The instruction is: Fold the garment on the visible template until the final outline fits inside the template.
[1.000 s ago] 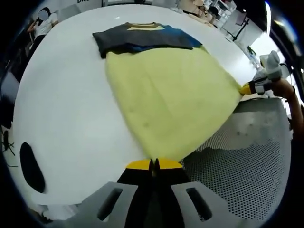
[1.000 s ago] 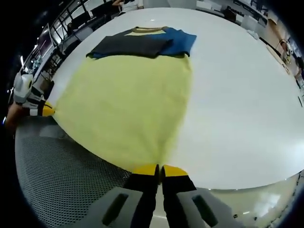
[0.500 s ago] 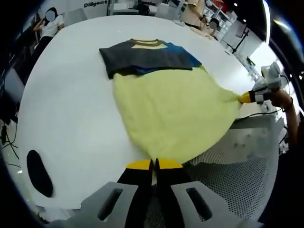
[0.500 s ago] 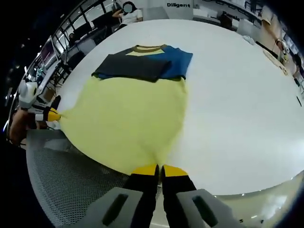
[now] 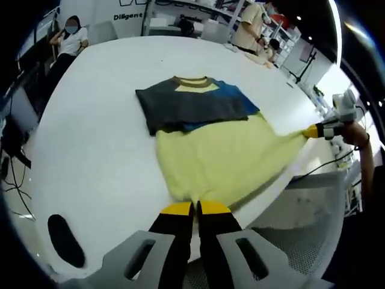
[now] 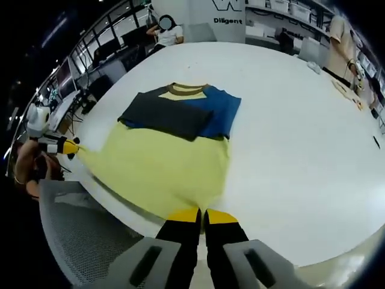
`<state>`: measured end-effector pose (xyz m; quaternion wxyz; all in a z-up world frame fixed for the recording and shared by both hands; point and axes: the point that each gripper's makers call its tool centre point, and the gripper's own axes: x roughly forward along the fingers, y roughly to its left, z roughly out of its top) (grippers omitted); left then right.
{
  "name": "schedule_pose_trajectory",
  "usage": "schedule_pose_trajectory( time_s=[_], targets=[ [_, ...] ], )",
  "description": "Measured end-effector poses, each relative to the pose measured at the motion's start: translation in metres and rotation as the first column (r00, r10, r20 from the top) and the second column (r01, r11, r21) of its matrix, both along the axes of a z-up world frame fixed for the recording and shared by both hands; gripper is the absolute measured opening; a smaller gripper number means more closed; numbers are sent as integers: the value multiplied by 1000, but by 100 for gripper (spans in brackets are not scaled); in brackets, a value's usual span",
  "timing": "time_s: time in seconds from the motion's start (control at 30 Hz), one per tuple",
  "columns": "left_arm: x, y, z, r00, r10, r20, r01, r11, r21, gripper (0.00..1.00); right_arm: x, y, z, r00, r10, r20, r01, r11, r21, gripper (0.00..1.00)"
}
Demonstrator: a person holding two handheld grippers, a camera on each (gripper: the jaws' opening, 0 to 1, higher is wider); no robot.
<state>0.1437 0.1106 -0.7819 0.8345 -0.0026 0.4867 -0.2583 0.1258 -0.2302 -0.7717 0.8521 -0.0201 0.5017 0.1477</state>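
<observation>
Yellow knit garment (image 5: 219, 165) hem lifted higher than before, pinched shut in left gripper (image 5: 194, 208) and right gripper (image 6: 201, 215), frame bottom; bottom-up fold beginning.

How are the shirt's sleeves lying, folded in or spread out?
Folded in: the dark sleeve and blue sleeve lie across the shirt's chest.

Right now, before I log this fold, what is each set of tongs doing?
Left tongs: shut on the yellow fabric hem of the garment.
Right tongs: shut on the same hem's other corner.
</observation>
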Motion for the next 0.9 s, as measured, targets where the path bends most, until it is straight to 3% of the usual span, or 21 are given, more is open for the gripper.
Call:
schedule_pose_trajectory(
  time_s=[0.5,0.9],
  targets=[
    [60,0,27,995,15,102,-15,1000,1,0,58,-1,29,993,-36,117,33,999,21,0],
    [104,-4,47,986,11,169,-13,1000,14,0,99,-2,41,978,-89,186,81,995,50,0]
  ],
)
